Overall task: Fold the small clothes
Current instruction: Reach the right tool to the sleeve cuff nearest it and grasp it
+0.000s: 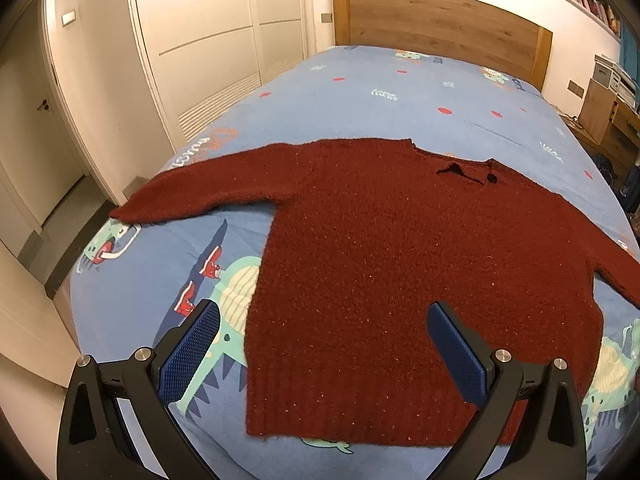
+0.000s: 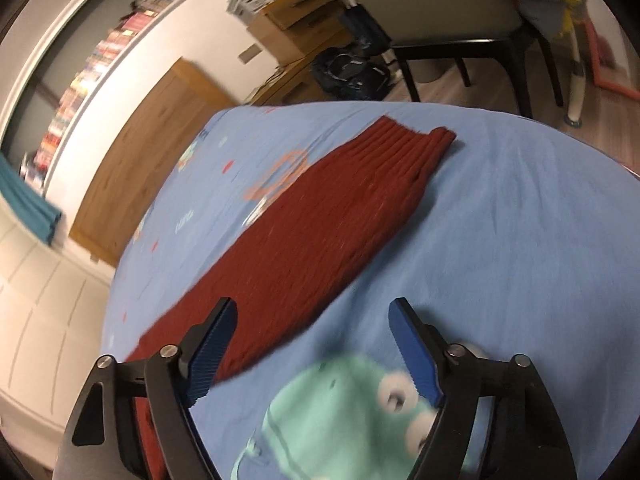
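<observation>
One dark red sweater lies flat across the centre of the left view on a blue bedsheet, the left gripper spread wide and empty at the bottom. In the right view, the sweater's sleeve runs diagonally from upper right to lower left, the right gripper wide and empty below.

We see a bed with a wooden headboard, white wardrobe doors to its left. Bookshelves line the wall; a dark-legged chair stands on wood flooring.

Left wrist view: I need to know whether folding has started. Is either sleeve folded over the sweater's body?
No: the sweater lies flat on the bed, both sleeves spread outward.
</observation>
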`<move>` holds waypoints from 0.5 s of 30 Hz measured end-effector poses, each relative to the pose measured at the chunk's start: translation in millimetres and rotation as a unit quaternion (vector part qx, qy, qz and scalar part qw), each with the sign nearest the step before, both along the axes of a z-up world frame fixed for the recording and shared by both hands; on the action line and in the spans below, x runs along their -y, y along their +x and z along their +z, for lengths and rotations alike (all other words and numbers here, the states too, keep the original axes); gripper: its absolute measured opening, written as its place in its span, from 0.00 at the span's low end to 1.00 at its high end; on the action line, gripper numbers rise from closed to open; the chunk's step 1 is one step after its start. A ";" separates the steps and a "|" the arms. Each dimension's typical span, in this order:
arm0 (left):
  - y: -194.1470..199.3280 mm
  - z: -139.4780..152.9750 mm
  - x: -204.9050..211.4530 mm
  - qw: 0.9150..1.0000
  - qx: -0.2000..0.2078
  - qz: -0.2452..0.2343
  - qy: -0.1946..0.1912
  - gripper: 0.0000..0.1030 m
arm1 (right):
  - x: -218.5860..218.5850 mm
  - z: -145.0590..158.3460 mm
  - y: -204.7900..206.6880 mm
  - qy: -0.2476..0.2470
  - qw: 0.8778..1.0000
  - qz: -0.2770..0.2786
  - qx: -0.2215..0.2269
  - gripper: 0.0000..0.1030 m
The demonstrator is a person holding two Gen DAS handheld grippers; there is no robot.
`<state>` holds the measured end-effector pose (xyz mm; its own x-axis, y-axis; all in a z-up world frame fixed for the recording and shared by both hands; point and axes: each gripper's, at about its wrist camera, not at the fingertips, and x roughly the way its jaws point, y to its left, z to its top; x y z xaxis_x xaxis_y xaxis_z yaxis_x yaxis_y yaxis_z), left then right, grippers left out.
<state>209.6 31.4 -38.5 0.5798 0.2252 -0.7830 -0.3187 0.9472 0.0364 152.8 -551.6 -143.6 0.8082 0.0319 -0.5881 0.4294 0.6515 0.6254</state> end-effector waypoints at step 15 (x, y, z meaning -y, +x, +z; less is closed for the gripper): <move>7.9 -7.6 -13.6 0.999 -0.037 0.017 0.003 0.99 | 59.4 -23.4 37.8 0.077 0.995 -0.058 0.032 0.48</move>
<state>217.5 45.0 -46.0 0.5116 0.2486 -0.8225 -0.3476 0.9353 0.0665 190.7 -611.1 -167.0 0.8470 0.0217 -0.5311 0.4525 0.4951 0.7418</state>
